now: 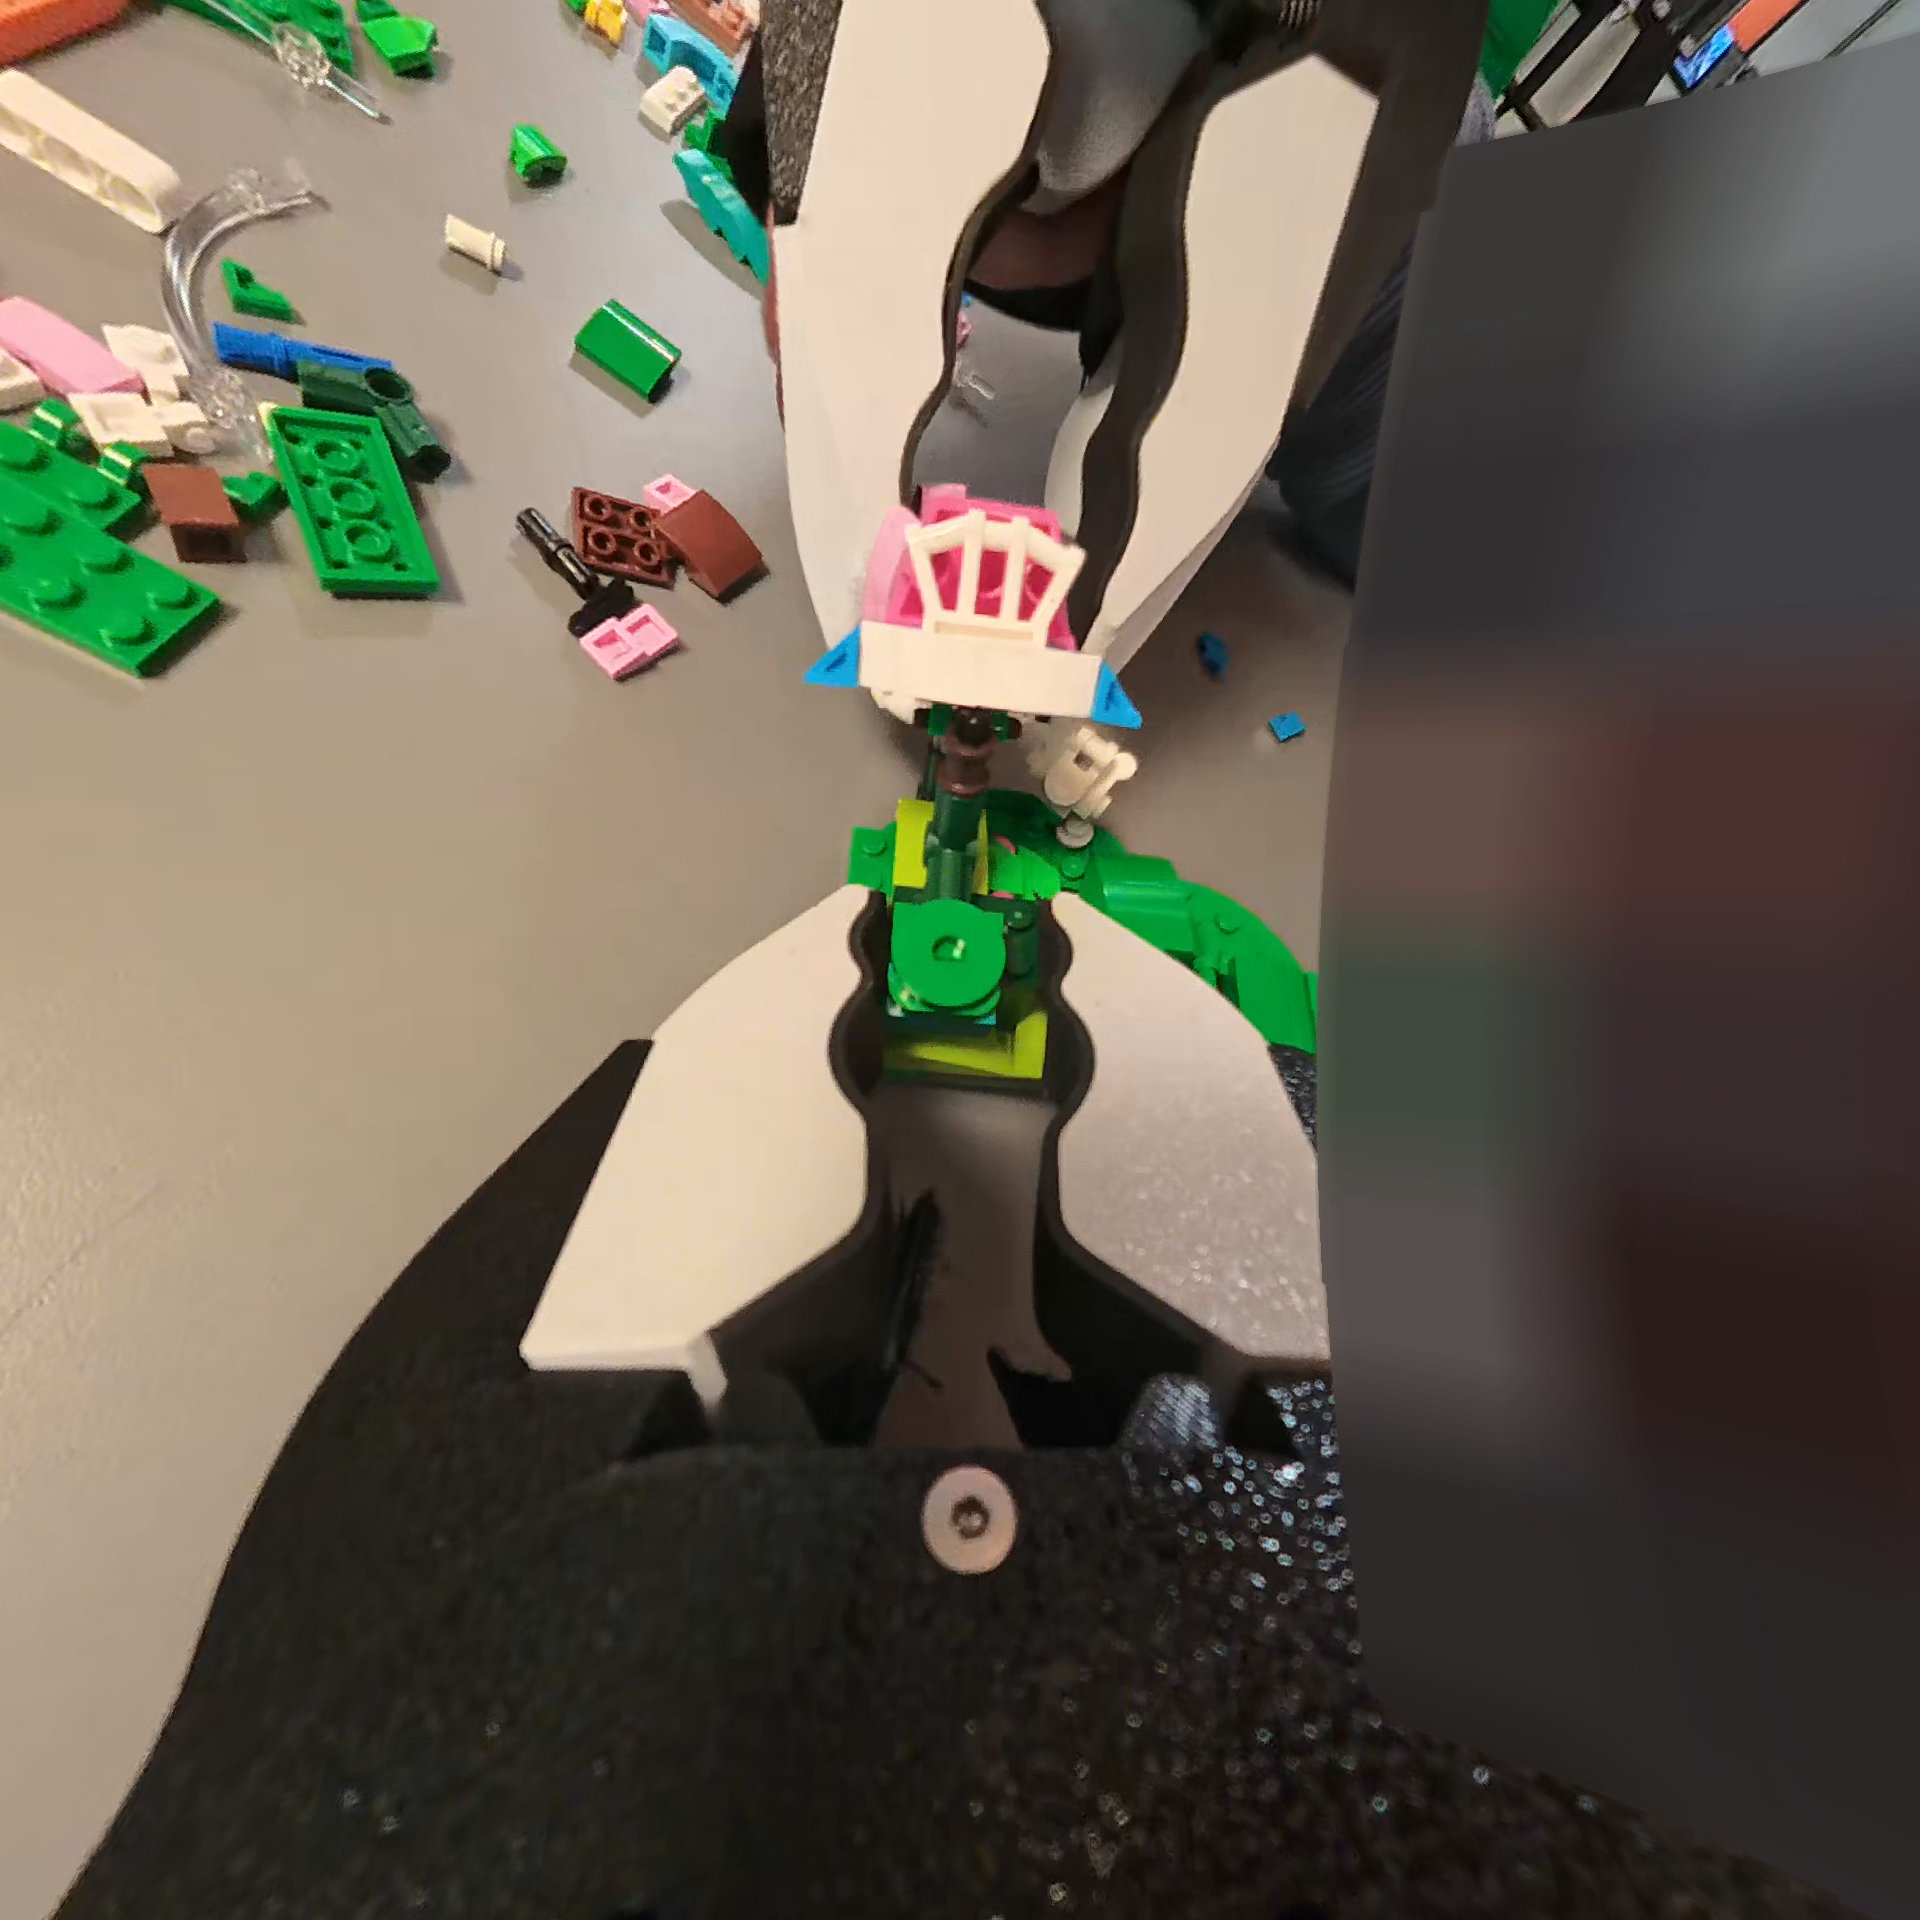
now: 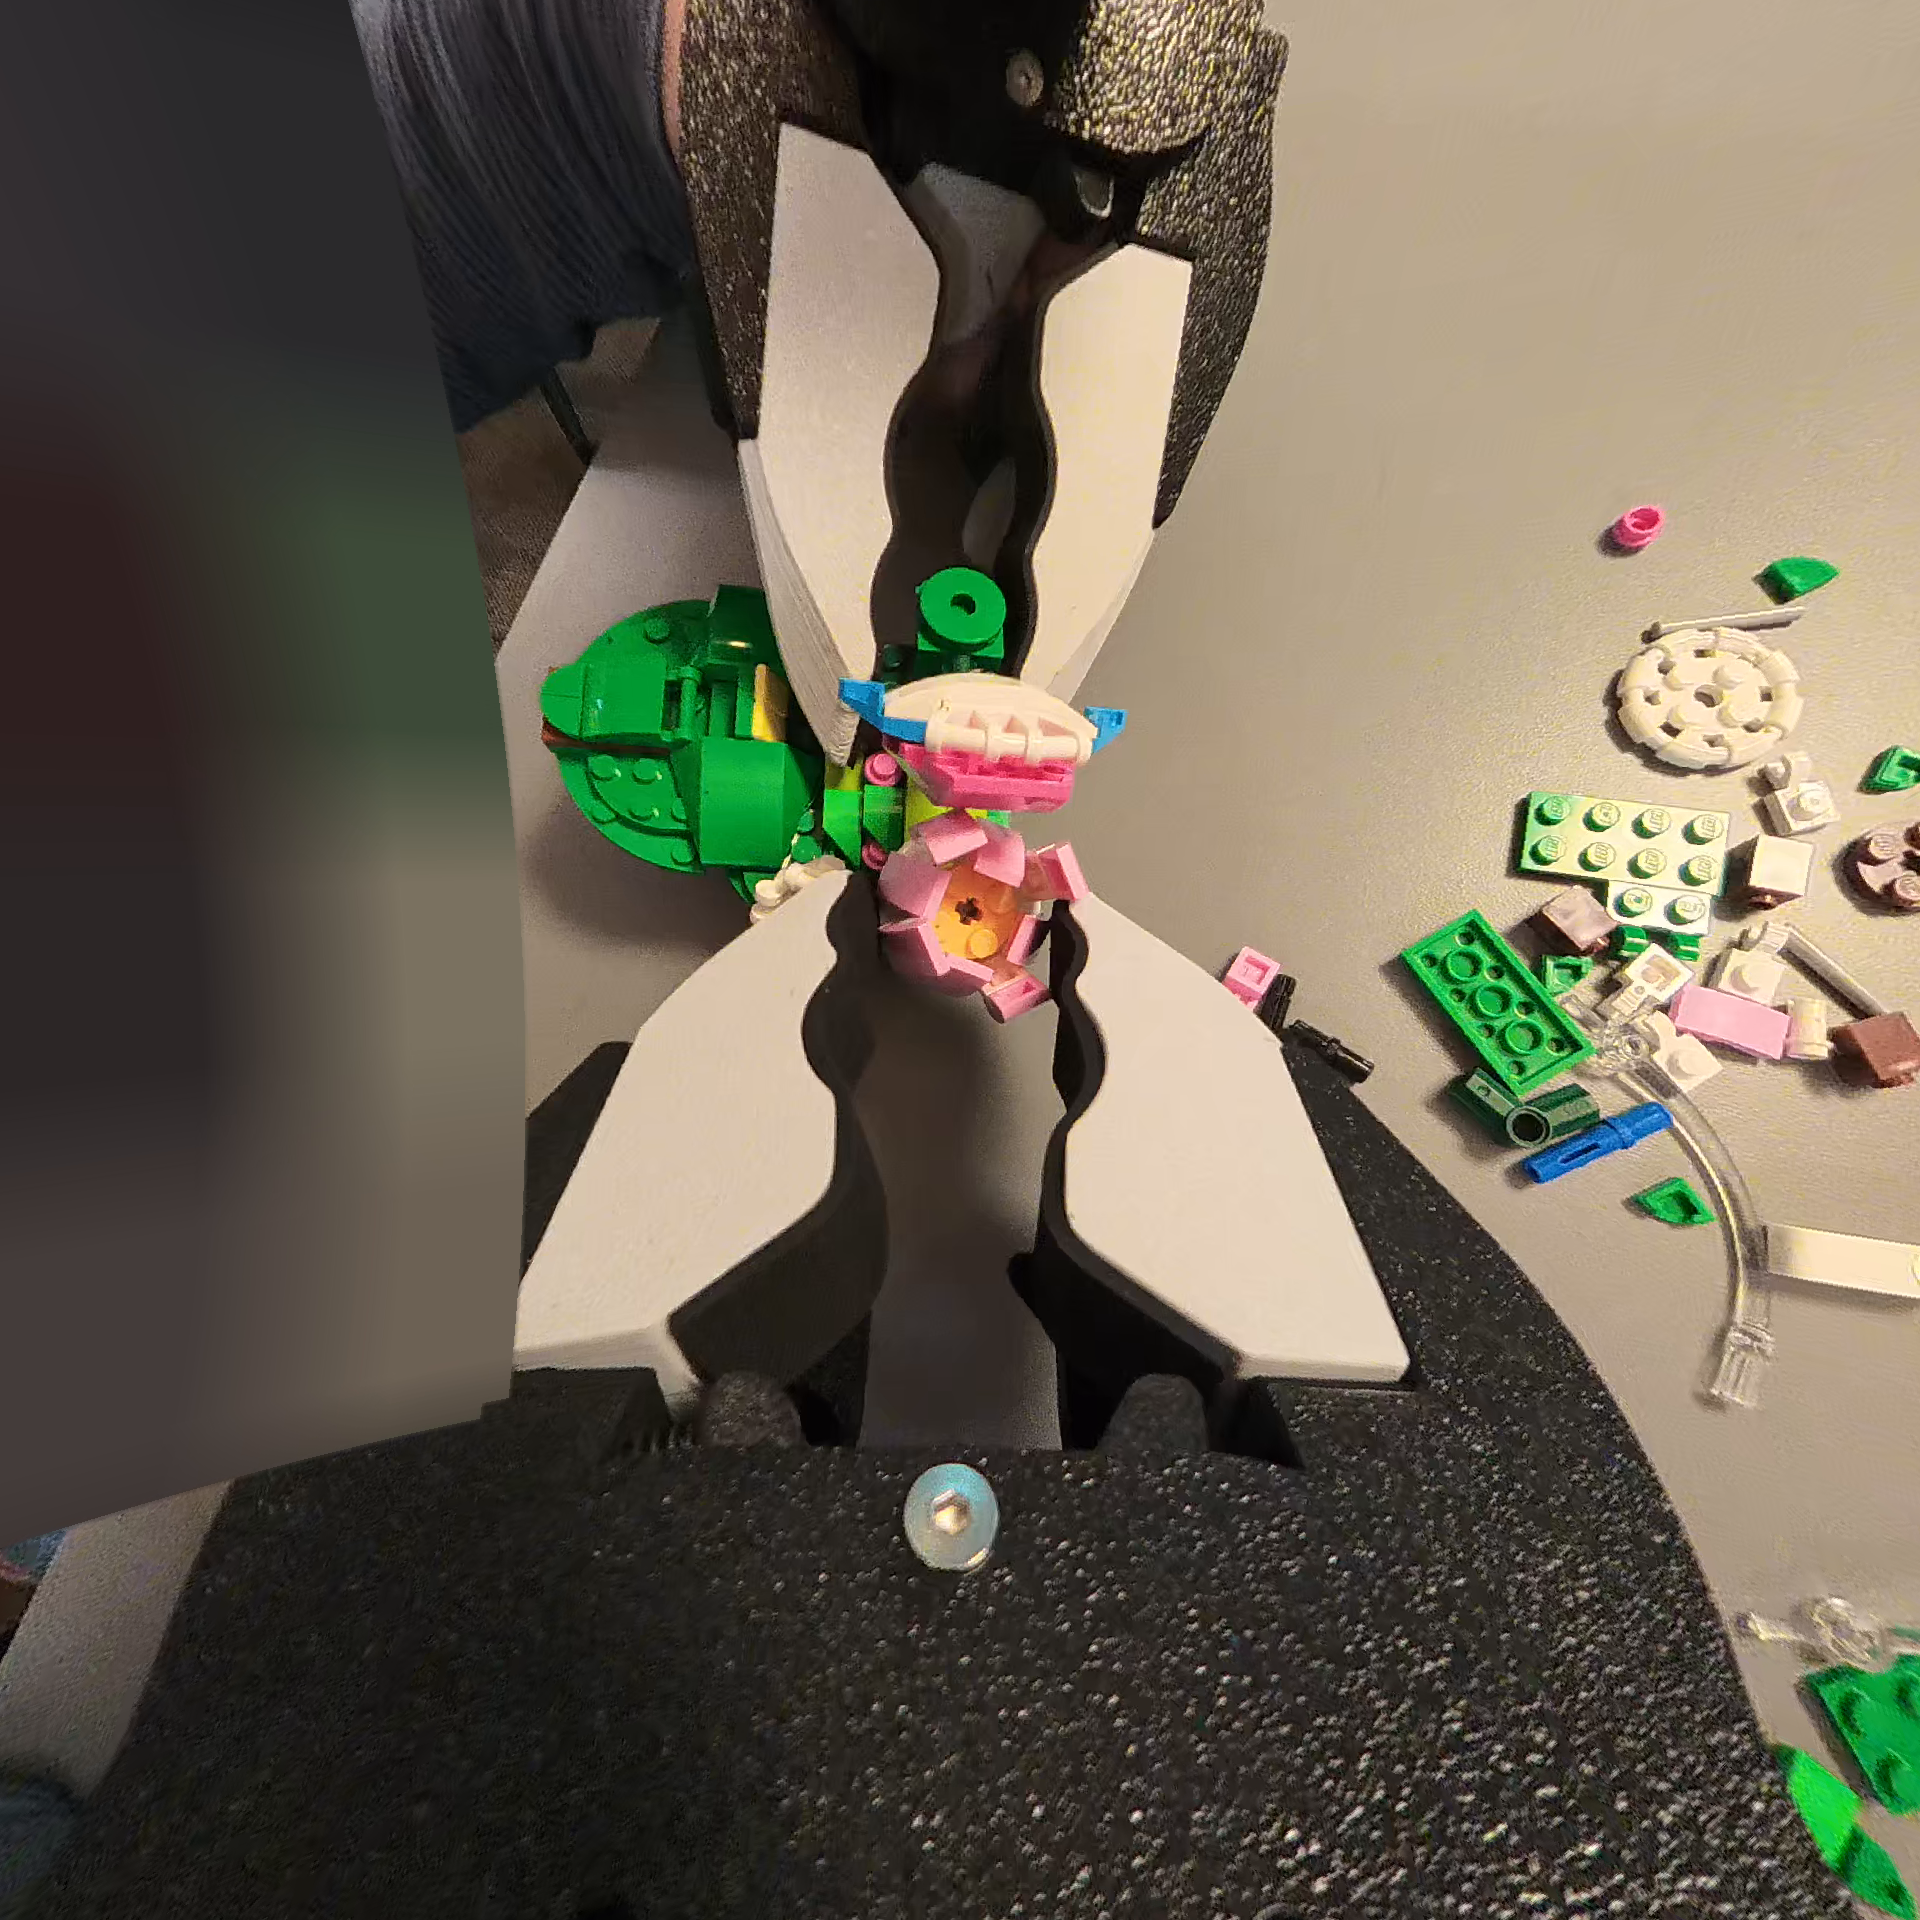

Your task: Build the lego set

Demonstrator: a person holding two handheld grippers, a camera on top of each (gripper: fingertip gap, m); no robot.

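Observation:
A lego plant model is held between both grippers above the grey table [image 1: 312,935]. My left gripper [image 1: 956,935] is shut on its green stem block [image 1: 948,961], which has lime bricks and a round green stud plate. My right gripper [image 2: 961,914] is shut on the flower head [image 2: 966,914], which has pink petals around an orange centre. A white ring with blue tips [image 1: 977,665] sits under the petals, on a thin dark stem [image 1: 961,790]. The model's round green leaf base [image 2: 644,748] hangs to one side. The right gripper [image 1: 982,582] faces the left gripper [image 2: 956,665].
Loose pieces lie on the table. The left wrist view shows green plates [image 1: 353,499], brown bricks [image 1: 623,530] and a green slope [image 1: 627,348] at upper left. The right wrist view shows a white round plate [image 2: 1709,696], a green plate [image 2: 1626,831] and a clear curved tube [image 2: 1714,1195]. My left and right fingertips are right by each other. The right tips stand about 10 centimeters off the green slope [image 1: 627,348].

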